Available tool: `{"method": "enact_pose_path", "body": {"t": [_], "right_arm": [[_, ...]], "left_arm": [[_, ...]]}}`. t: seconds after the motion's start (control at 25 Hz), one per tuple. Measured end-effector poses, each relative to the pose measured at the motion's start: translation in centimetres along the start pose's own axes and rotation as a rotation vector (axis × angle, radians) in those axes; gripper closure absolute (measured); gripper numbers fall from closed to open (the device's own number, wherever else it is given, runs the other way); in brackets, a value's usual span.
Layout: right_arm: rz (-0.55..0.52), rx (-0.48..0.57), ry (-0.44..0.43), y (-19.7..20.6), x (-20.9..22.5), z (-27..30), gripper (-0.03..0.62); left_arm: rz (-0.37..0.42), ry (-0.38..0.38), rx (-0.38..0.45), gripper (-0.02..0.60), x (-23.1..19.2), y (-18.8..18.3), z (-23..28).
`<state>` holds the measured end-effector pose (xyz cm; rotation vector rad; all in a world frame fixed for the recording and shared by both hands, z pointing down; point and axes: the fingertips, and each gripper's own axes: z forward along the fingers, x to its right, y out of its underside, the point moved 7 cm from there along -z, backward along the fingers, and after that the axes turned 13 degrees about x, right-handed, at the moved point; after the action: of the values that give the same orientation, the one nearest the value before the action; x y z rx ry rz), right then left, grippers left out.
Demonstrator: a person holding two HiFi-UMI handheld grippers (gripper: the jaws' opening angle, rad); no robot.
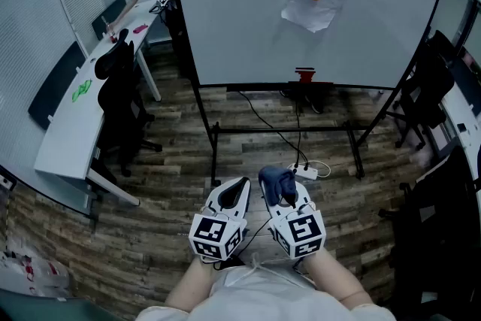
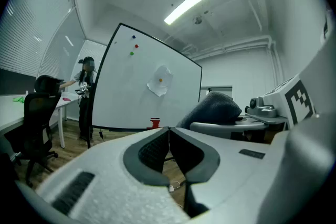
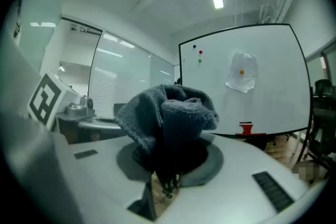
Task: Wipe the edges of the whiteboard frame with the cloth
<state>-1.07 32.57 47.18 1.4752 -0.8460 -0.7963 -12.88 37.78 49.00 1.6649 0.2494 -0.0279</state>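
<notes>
The right gripper (image 3: 168, 157) is clamping its jaws on the bunched dark cloth (image 3: 168, 115), which is bulging out past the jaw tips, likely so that soft fabric rather than plastic will be meeting the frame. The left gripper (image 2: 169, 132), just beside it, is carrying nothing, its jaws pressing together at the tips. Both are being held low near the body, with the whiteboard (image 1: 301, 34) and its dark frame (image 1: 255, 86) lying well ahead of the jaws, so no edge is being touched yet.
</notes>
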Motion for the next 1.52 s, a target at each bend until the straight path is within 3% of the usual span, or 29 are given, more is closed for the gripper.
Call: {"method": "enact_pose_path", "body": {"t": [0.24, 0.4, 0.8, 0.96, 1.28, 1.52], "right_arm": [[0.013, -0.03, 0.011, 0.4, 0.5, 0.2, 0.519], [-0.056, -0.035, 0.007, 0.3, 0.3, 0.4, 0.519], [0.086, -0.045, 0.02, 1.0, 2.2, 1.1, 0.519], [0.083, -0.057, 0.016, 1.9, 2.5, 2.0, 0.519], [0.116, -0.09, -0.023, 3.5, 2.5, 6.5, 0.519], [0.117, -0.098, 0.005, 3.5, 2.7, 14.1, 0.519]], "left_arm": [[0.002, -0.004, -0.004, 0.561, -0.1, 0.0, 0.3], [0.0, -0.012, -0.011, 0.563, -0.3, 0.3, 0.6], [-0.007, -0.028, -0.023, 0.563, -0.7, 1.0, 1.7], [-0.014, -0.04, -0.035, 0.562, -1.7, 1.7, 1.9], [-0.044, -0.053, -0.021, 0.563, -6.5, 2.5, 3.6], [-0.054, -0.032, -0.015, 0.563, -13.9, 1.2, 7.0]]}}
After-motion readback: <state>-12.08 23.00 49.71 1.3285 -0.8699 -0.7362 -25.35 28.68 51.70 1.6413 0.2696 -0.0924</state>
